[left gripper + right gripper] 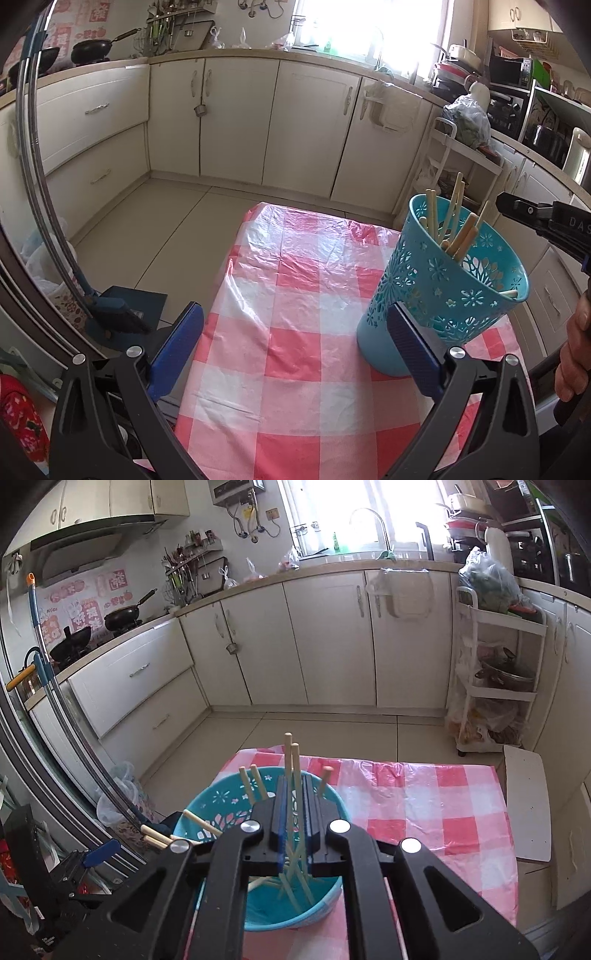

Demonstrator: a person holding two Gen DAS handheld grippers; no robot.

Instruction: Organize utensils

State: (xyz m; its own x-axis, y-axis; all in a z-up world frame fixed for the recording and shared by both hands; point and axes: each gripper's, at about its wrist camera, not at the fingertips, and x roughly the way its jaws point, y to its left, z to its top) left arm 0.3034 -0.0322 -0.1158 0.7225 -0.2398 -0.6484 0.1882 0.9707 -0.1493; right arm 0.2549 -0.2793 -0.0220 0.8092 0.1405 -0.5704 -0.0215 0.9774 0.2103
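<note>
Chopsticks (294,775) stand at the heart of this moment: two pale sticks rise upright between the fingers of the right gripper (294,823), directly above the mouth of the teal basket (221,801), with their lower ends already down among the other sticks lying criss-cross inside it. The gripper's blue pads stand close together with only a narrow gap, and the pair seems to sit loosely in that gap rather than being squeezed, so I judge the drop into the basket to be the step in hand, with the hold just let go. More chopsticks lean against the basket's near and left rim, their tips poking out over the edge. From the left wrist view the teal basket (443,295) stands on the right part of the checked counter (295,332), pale sticks (456,221) fanning out of its top, and the right gripper's black body (532,218) reaches in above and to the right of it. The left gripper (295,343) hovers to the left of the basket with its jaws spread wide and nothing between them; its right finger shows just in front of the basket's base, though contact cannot be told. Beyond the basket the cloth looks bare of loose utensils. The next move probably calls for lifting the right gripper straight up clear of the stick tips so none is dragged out.
</note>
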